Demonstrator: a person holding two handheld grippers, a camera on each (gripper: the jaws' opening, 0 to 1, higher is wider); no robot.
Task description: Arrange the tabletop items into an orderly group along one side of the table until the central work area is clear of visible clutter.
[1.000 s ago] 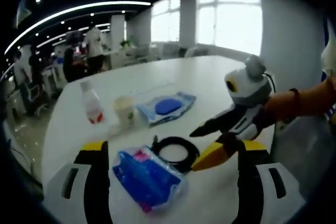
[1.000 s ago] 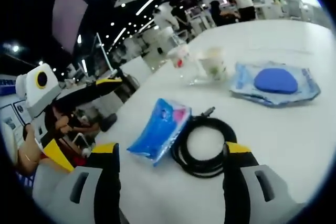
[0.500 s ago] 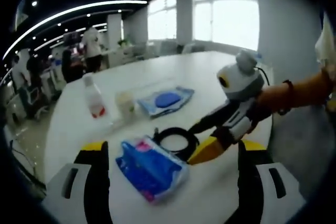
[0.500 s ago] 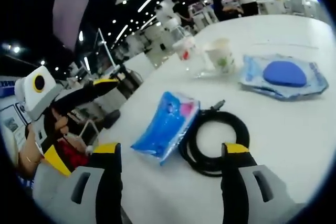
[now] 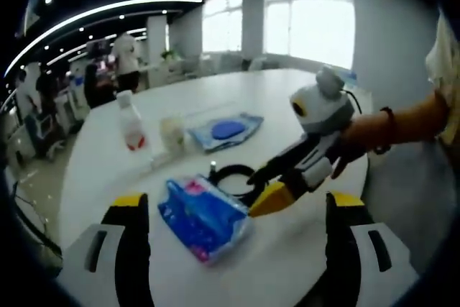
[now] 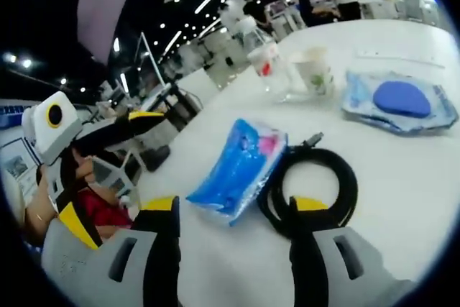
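Observation:
A blue snack packet (image 5: 203, 218) lies on the white table (image 5: 287, 98) between my left gripper's (image 5: 237, 205) open jaws. Beside it is a coiled black cable (image 5: 231, 175). My right gripper (image 5: 256, 190) comes in from the right, jaws apart, tips low over the coil's near edge. In the right gripper view the packet (image 6: 241, 167) and the cable (image 6: 320, 185) lie just ahead of my right gripper (image 6: 237, 208), whose right jaw overlaps the coil. My left gripper (image 6: 118, 163) hangs open at the left, off the table's edge.
Farther back stand a small bottle (image 5: 131, 131) with a red label, a paper cup (image 5: 172, 133) and a clear pouch with a blue pad (image 5: 227, 131). The table edge (image 6: 165, 170) runs close to the packet. People stand far behind. A person's forearm (image 5: 392, 126) reaches in from the right.
My right gripper has moved in closer over the cable and packet, and its jaws have narrowed a little. The left gripper has drawn back slightly. The items have not moved.

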